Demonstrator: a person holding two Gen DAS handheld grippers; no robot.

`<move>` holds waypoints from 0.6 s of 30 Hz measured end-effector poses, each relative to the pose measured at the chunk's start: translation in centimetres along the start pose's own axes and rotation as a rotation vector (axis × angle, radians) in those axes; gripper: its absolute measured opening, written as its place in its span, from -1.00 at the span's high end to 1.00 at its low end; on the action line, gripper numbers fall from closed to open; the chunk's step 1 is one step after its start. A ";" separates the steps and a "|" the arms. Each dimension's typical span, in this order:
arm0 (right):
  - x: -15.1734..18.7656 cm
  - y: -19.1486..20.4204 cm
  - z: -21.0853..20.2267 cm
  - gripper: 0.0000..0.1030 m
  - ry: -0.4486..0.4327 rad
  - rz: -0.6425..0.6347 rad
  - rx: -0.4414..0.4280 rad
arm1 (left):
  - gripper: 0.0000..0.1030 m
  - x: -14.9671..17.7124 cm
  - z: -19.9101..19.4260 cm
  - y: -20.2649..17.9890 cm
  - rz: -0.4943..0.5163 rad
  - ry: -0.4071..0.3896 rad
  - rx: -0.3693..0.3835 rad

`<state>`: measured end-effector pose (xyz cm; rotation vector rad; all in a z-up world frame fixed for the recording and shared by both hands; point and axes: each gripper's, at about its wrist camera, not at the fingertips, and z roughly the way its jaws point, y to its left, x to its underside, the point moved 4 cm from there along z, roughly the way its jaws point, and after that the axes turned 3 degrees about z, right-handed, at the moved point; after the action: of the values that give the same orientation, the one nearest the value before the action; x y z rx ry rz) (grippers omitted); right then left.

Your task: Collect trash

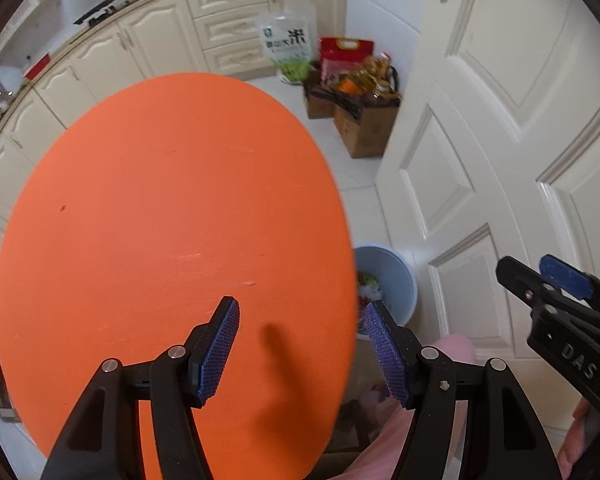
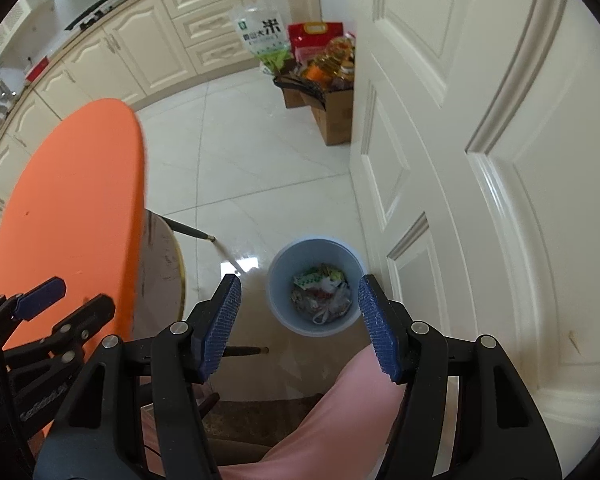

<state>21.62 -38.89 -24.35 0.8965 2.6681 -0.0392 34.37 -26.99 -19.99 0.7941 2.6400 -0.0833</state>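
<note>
A pale blue trash bin (image 2: pixel 278 264) stands on the white tiled floor beside the door, with crumpled wrappers and paper trash (image 2: pixel 320 292) inside it. My right gripper (image 2: pixel 299 282) hangs above the bin, pointing steeply down, open, with nothing between its blue pads. My left gripper (image 1: pixel 302 312) is open and empty over the right edge of the round orange table (image 1: pixel 160 200), whose top is bare. The bin (image 1: pixel 396 276) shows partly behind the table edge in the left wrist view. Each gripper appears at the side of the other's view: right gripper (image 1: pixel 530 270), left gripper (image 2: pixel 74 298).
A white panelled door (image 2: pixel 480 160) stands close on the right. Cardboard boxes (image 2: pixel 334 116) of groceries and a rice bag (image 2: pixel 264 36) sit at the far wall by cream cabinets (image 2: pixel 140 40). A person's pink-clad leg (image 2: pixel 332 412) and dark furniture legs (image 2: pixel 244 351) lie below the grippers.
</note>
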 end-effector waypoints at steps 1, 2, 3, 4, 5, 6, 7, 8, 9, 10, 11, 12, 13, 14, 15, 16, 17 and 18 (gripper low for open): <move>0.3 0.6 -0.6 -0.15 -0.009 -0.011 -0.001 | -0.20 0.3 -0.3 0.2 -0.008 -0.008 -0.003; 0.5 1.1 -1.1 -0.20 -0.019 -0.021 -0.003 | -0.20 0.7 -0.6 0.4 -0.017 -0.019 -0.011; 0.6 1.6 -1.5 -0.23 -0.028 -0.032 -0.003 | -0.20 1.1 -1.0 0.7 -0.026 -0.030 -0.021; 0.9 2.2 -2.1 -0.27 -0.041 -0.048 -0.004 | -0.20 1.5 -1.2 0.7 -0.034 -0.038 -0.029; 1.2 2.9 -2.7 -0.28 -0.052 -0.063 -0.005 | -0.20 2.0 -1.5 0.9 -0.044 -0.046 -0.036; 1.3 3.5 -3.2 -0.28 -0.060 -0.074 -0.010 | -0.20 2.6 -1.9 1.2 -0.057 -0.053 -0.041; 1.7 4.3 -3.8 -0.28 -0.070 -0.089 -0.020 | -0.21 3.1 -2.1 1.3 -0.067 -0.058 -0.044; 1.9 4.9 -4.2 -0.28 -0.076 -0.101 -0.027 | -0.22 3.8 -2.5 1.6 -0.079 -0.064 -0.046; 2.4 5.8 -4.9 -0.28 -0.087 -0.121 -0.037 | -0.25 4.4 -2.9 1.9 -0.091 -0.070 -0.049; 2.6 6.3 -5.2 -0.29 -0.092 -0.133 -0.041 | -0.27 5.1 -3.4 2.1 -0.102 -0.078 -0.052; 3.1 7.2 -5.9 -0.30 -0.103 -0.153 -0.046 | -0.32 5.6 -3.8 2.4 -0.111 -0.085 -0.053; 3.4 7.7 -6.2 -0.30 -0.110 -0.167 -0.049 | -0.33 6.2 -4.2 2.7 -0.122 -0.093 -0.053; 3.8 8.3 -6.7 -0.30 -0.117 -0.181 -0.052 | -0.33 7.1 -4.7 3.0 -0.137 -0.104 -0.056; 4.2 8.9 -7.1 -0.30 -0.125 -0.194 -0.056 | -0.33 7.6 -5.2 3.4 -0.148 -0.111 -0.058; 4.8 9.6 -7.7 -0.30 -0.134 -0.211 -0.062 | -0.33 8.4 -5.7 3.7 -0.163 -0.123 -0.057; 5.2 9.9 -8.0 -0.30 -0.140 -0.220 -0.065 | -0.34 9.3 -6.3 4.1 -0.179 -0.133 -0.061; 5.9 10.5 -8.6 -0.30 -0.151 -0.237 -0.069 | -0.34 10.2 -6.9 4.5 -0.191 -0.141 -0.066; 6.5 11.0 -9.0 -0.30 -0.158 -0.249 -0.071 | -0.34 11.1 -7.5 4.7 -0.205 -0.152 -0.077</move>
<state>20.64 -25.12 -16.99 0.5133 2.5979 -0.0701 25.86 -16.03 -16.99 0.4703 2.5543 -0.0929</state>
